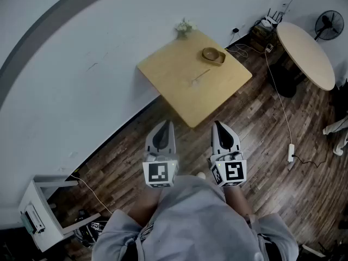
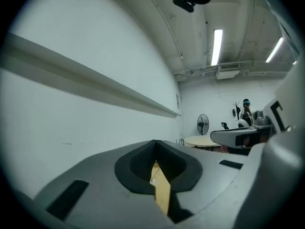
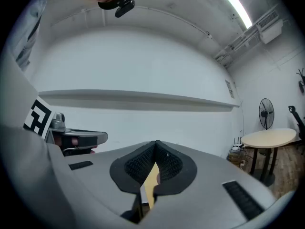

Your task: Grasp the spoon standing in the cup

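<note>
A square wooden table (image 1: 179, 86) stands against the white wall. On its far right part sits a low brown cup (image 1: 213, 55). A thin spoon (image 1: 199, 76) appears to lie flat on the tabletop just in front of the cup, not inside it. My left gripper (image 1: 164, 125) and right gripper (image 1: 218, 125) are held side by side close to my body, short of the table's near corner. Both are shut and empty. In the left gripper view the left gripper (image 2: 155, 144) has its pads pressed together. The right gripper (image 3: 155, 144) looks the same in its own view.
A small plant (image 1: 185, 26) stands at the table's far corner. A round pale table (image 1: 307, 53) and a fan (image 1: 328, 22) are at the right. A cable with a power strip (image 1: 291, 151) runs over the wooden floor. A white stool (image 1: 41, 211) sits at the bottom left.
</note>
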Demonstrator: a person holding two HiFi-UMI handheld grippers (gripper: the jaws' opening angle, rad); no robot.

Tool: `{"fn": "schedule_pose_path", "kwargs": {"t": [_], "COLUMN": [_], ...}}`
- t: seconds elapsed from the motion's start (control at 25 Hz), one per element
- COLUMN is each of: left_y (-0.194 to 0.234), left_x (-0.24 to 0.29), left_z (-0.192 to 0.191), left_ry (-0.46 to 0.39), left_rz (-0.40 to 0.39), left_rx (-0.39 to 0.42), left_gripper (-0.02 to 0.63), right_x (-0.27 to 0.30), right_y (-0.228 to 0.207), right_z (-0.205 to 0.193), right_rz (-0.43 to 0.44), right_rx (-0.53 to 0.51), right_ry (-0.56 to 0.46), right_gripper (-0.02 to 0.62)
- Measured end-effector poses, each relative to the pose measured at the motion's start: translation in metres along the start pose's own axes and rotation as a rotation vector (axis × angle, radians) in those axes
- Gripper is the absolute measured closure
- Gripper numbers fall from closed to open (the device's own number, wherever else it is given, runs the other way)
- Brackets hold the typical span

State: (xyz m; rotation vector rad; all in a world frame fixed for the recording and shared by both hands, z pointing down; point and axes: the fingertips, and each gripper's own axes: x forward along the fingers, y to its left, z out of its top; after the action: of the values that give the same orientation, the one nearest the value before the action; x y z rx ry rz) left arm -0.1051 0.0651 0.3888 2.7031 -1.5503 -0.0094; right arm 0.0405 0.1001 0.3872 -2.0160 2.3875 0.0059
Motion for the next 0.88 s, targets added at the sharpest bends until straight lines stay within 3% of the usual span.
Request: {"fn": "schedule_pose_path", "kwargs": {"t": [0.88], "left_y": [-0.017], "left_x": [0.000], "left_z": [-0.005], "left_ry": [0.010], "left_rz": [0.067], "left_rx": [0.004], "left_gripper": [0.604], "right_x": [-0.018], "right_y": [-0.037], "right_z": [-0.006], "right_rz": [-0.012], "right_rx": [0.022], "right_ry": [0.003], "right_gripper": [0.596]}}
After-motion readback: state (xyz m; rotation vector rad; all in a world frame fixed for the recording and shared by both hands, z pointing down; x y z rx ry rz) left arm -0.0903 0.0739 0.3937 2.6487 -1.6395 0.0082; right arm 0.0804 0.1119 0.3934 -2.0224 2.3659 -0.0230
